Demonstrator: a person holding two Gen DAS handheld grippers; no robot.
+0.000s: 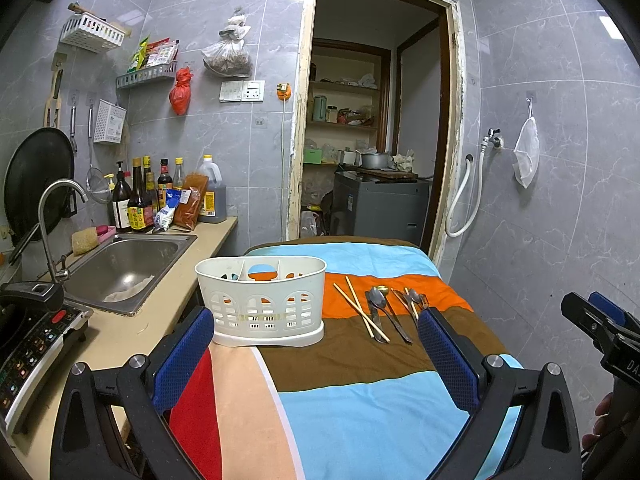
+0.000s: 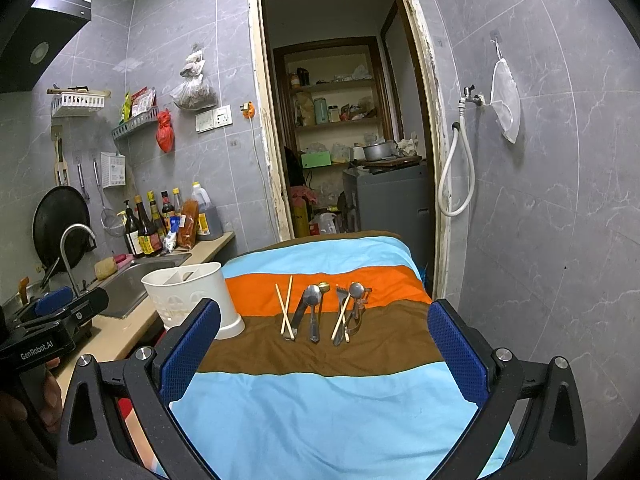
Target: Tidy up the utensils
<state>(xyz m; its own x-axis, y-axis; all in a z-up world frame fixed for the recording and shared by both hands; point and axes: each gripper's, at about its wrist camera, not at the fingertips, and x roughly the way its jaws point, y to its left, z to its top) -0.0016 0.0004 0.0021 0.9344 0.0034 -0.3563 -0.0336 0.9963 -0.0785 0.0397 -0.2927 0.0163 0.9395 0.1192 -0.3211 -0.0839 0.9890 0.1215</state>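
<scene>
A white plastic utensil caddy (image 1: 262, 302) (image 2: 192, 298) with divided compartments stands on the striped cloth at the table's left side. To its right lie a pair of wooden chopsticks (image 1: 360, 312) (image 2: 287, 307), a steel spoon (image 1: 386, 312) (image 2: 313, 310) with a knife beside it, and a small heap of a fork, spoon and another chopstick pair (image 1: 414, 300) (image 2: 350, 312). My left gripper (image 1: 316, 344) is open, low over the cloth in front of the caddy. My right gripper (image 2: 324, 332) is open too, facing the utensils with nothing between its fingers.
The striped cloth-covered table (image 1: 360, 400) (image 2: 320, 420) fills the middle. Left of it run a counter with a steel sink (image 1: 120, 268), a curved tap (image 1: 52, 220), sauce bottles (image 1: 140, 196) and a cooker (image 1: 28, 332). An open doorway (image 1: 372, 120) lies behind; a tiled wall on the right.
</scene>
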